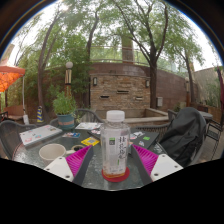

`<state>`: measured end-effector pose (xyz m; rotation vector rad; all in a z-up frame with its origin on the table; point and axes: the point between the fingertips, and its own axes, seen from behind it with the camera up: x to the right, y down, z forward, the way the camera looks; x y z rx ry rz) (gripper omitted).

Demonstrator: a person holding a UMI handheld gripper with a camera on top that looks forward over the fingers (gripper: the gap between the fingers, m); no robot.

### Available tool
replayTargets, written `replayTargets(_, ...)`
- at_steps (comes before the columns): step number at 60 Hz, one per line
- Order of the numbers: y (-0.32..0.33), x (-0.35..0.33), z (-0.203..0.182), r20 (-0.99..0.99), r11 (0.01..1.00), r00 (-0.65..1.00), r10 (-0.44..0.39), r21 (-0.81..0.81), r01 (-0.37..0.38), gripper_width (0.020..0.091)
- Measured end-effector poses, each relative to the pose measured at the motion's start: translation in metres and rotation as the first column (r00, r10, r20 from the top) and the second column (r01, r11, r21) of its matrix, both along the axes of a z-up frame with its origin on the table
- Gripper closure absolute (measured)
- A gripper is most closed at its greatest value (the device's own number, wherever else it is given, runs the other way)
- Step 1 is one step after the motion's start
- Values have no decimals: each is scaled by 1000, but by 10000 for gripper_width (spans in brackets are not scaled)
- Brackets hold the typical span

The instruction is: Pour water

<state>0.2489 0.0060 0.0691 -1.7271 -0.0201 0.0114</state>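
Note:
A clear plastic bottle (115, 145) with a white cap, a pale label with dark characters and reddish liquid at its base stands upright on the round glass table (60, 168). It sits between my gripper's (113, 160) two magenta pads (78, 161), with a gap showing on each side. The fingers stand open about it. A small pale bowl (52, 152) rests on the table to the left of the bottle.
A book or flat box (40, 133) lies at the far left of the table, with a white dish (88, 126) and small coloured packets (90, 142) behind the bottle. A dark bag (185, 135) sits on a chair at the right. A brick outdoor fireplace (125, 88) stands beyond.

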Motion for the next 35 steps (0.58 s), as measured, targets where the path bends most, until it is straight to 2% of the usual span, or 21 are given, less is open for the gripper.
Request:
replayTargets(16,-150,-13,39,-62,999,997,-47,6,48,266)
replayTargets(23,-217,-28,46,-93,999,995,-26,27,29,265)
replayTargets(35,-281,-36,49,-62,998,997,-53,36,55,264)
